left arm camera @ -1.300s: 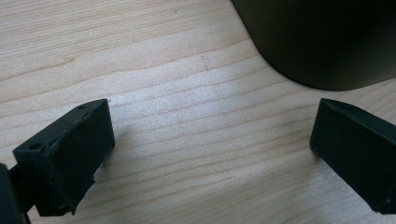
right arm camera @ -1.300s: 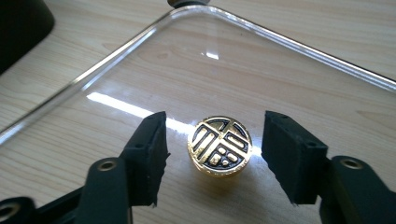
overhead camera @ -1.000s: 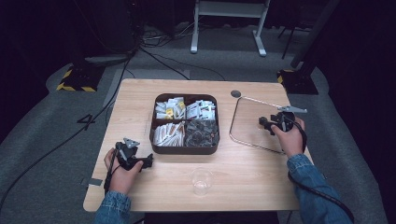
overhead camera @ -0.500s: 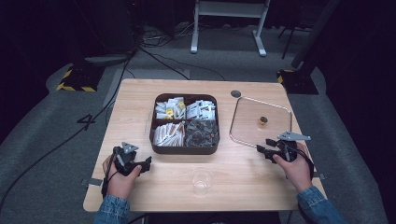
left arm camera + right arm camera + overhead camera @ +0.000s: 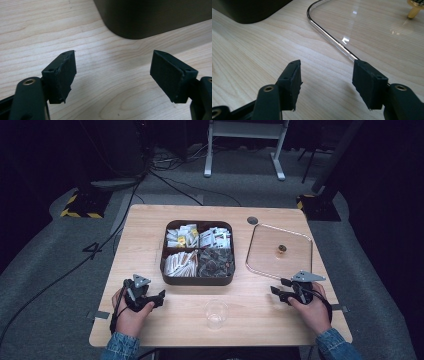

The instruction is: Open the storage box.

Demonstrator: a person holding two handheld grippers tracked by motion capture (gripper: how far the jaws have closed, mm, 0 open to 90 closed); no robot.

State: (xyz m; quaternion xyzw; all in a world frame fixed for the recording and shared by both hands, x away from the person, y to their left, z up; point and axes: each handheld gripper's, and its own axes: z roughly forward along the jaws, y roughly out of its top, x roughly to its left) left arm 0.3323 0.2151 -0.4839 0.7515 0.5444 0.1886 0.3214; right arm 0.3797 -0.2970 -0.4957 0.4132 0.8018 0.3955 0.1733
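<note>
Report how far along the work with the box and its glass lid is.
Done: the glass lid lies flat on the table beside the open box. In hand: nothing; left gripper and right gripper are open and empty. Left, probably: the sachets and the cup.

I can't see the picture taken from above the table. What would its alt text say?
A person's two hands rest on a wooden table, each holding a black gripper with open, empty fingers: the left gripper and the right gripper. Between them stands a clear cup; behind are a dark box of packets and a glass lid.
</note>
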